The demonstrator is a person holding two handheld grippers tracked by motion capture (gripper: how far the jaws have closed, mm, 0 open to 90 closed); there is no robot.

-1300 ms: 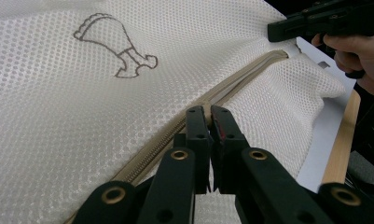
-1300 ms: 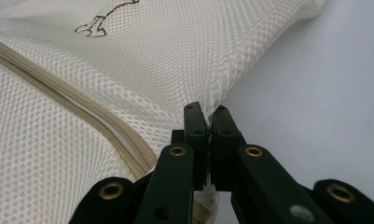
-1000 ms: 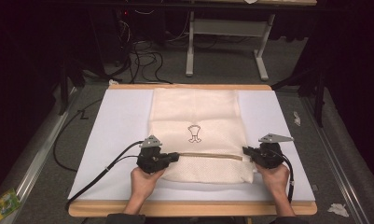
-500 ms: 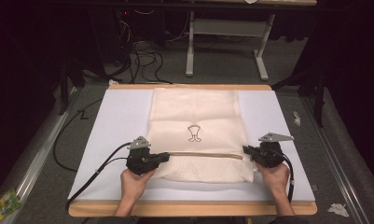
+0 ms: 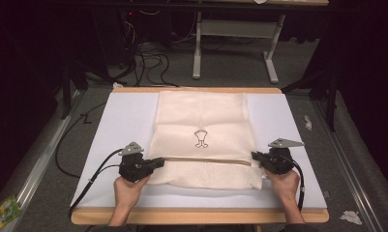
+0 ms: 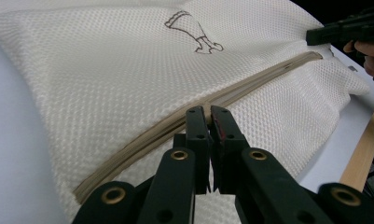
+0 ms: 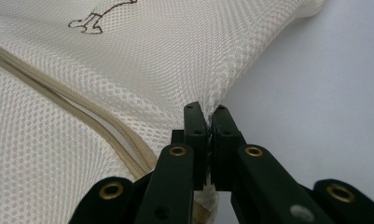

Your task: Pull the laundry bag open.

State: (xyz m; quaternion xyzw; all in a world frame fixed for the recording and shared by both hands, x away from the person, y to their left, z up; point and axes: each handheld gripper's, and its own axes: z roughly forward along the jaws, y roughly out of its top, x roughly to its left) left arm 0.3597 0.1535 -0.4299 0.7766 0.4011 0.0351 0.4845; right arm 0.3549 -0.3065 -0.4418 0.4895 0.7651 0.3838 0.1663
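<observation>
A lab: dark curtained room, floor cables [image 5: 148,55], white-topped table [image 5: 288,121].

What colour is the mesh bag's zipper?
Beige, on the cream mesh bag; the zipper shows best in the left gripper view.

A fixed camera looks down from above the table's [image 5: 288,116] near edge. Two gripper cameras sit low and close; all share the mesh bag [image 5: 201,121].

Mesh bag [image 5: 203,121] on table [image 5: 288,116], grippers at either side
</observation>
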